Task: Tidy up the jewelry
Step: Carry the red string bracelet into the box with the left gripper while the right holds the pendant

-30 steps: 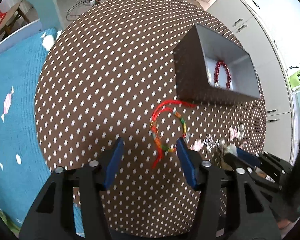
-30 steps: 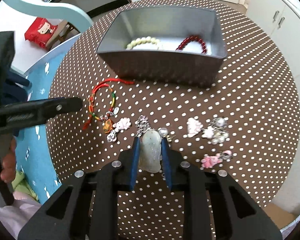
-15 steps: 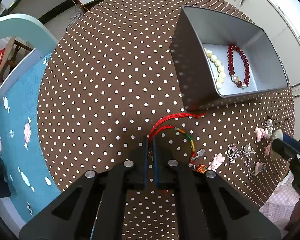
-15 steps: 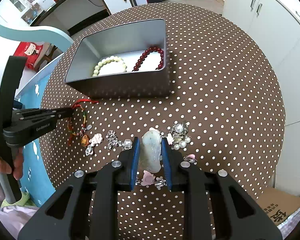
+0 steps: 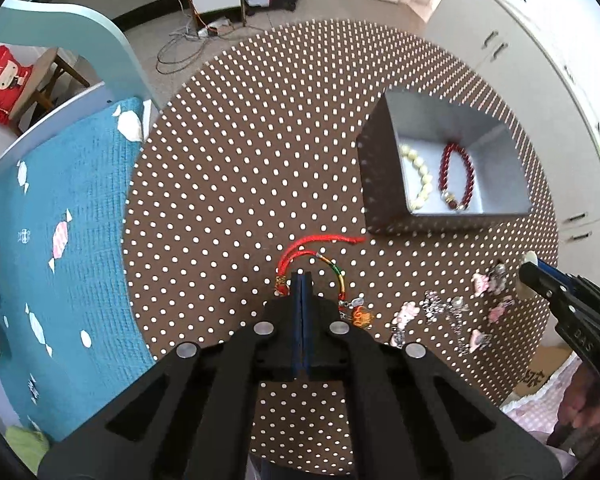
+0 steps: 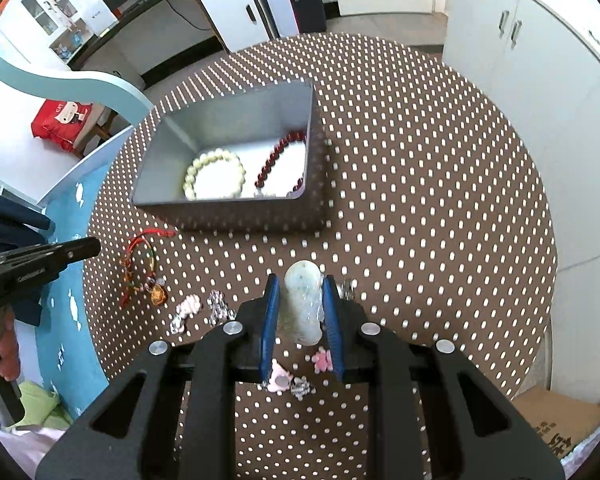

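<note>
From my left wrist camera, the left gripper (image 5: 302, 280) sits at lower centre with its blue pads pressed flat together. A second ago they stood wide apart on either side of the red cord bracelet (image 5: 318, 264); now they have shut at the cord's left bend, so I judge the bracelet pinched, though the tips hide the exact contact and I cannot swear the cord is between them. The bracelet's loop shows just above and right of the tips, its orange charm (image 5: 362, 315) trailing lower right. The table looks further off than half a second ago, which suggests a lift has begun. The grey box (image 5: 380, 184) sits at right of centre, holding the cream bead bracelet (image 5: 420, 176) and the dark red bead bracelet (image 5: 458, 176). Small charms (image 5: 440, 308) lie scattered along the lower right.

From my right wrist camera, the right gripper (image 6: 300, 304) at lower centre is clamped on the pale jade pendant (image 6: 304, 300), pads on both its sides, same as before. The view now takes in more of the polka-dot table (image 6: 420, 184) and the box has slid to upper left, so the pendant is off the cloth and travelling. The left tool reaches in from the left edge.

For the task: both hands now seem loaded, and the box is the likely destination for each piece.
</note>
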A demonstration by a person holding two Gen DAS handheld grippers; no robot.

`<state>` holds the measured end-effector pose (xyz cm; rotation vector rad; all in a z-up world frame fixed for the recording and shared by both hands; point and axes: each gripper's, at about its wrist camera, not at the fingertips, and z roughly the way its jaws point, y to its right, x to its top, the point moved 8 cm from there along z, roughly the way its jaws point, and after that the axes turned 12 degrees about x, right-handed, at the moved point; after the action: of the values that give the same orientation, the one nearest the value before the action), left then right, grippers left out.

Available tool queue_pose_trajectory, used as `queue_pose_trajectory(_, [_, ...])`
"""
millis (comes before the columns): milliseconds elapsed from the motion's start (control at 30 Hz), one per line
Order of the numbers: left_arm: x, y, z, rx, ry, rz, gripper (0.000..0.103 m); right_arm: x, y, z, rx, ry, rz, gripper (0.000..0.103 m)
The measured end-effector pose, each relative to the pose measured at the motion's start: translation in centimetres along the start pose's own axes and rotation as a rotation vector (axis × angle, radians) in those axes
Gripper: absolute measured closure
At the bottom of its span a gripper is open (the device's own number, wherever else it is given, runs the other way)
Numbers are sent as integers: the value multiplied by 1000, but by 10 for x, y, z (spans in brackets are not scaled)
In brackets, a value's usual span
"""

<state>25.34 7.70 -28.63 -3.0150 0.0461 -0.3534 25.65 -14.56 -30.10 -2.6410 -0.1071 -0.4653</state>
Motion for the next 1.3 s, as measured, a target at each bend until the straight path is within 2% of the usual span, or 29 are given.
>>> queue_pose_trajectory(200, [6,-6,-22,-19,43,-47,103,13,-7,-7,14,21,-44,83])
queue_pose_trajectory(300, [3,-5,-13,-20,13,-51,103,16,-8,-7,16,20,-54,82])
queue_pose_trajectory(367, [-3,-1,4,-34,-24,-38,96,16,-8,-5,21,12,-55,83])
queue_pose_trajectory(400, [-8,-2,19,6,-51,-27,84,15,-9,-5,24,7,-58,82])
queue_pose_trajectory(433, [-11,-3,30,37,-65,-22,80,14,-9,-4,22,2,-63,82])
queue_pose_trajectory(533, [-16,-6,54,70,-115,-46,79,12,-10,-3,20,-4,-69,82])
queue_pose_trajectory(567, [-15,-7,53,68,-96,-61,77,11,-9,-2,20,-7,-67,82])
queue_pose_trajectory(600, [-14,-6,55,77,-98,-57,68,11,-8,-2,19,-10,-64,82])
queue_pose_trajectory(667, [-14,-3,56,113,-95,-20,70,8,-4,-1,16,-16,-54,82])
queue_pose_trajectory(700, [-14,-1,56,122,-97,-4,76,7,-4,-1,15,-19,-50,82])
queue_pose_trajectory(733, [-14,2,56,118,-101,2,96,6,-2,0,15,-23,-44,82])
queue_pose_trajectory(767, [-14,3,56,123,-110,13,99,5,-1,0,14,-24,-40,82])
queue_pose_trajectory(833, [-13,5,56,128,-107,22,100,4,-1,0,18,-25,-34,82])
queue_pose_trajectory(967, [-15,1,52,64,-137,-29,100,5,-3,-2,21,-14,-37,82])
queue_pose_trajectory(1300, [10,-7,-9,-36,-15,-80,100,22,-7,-14,28,32,-59,82])
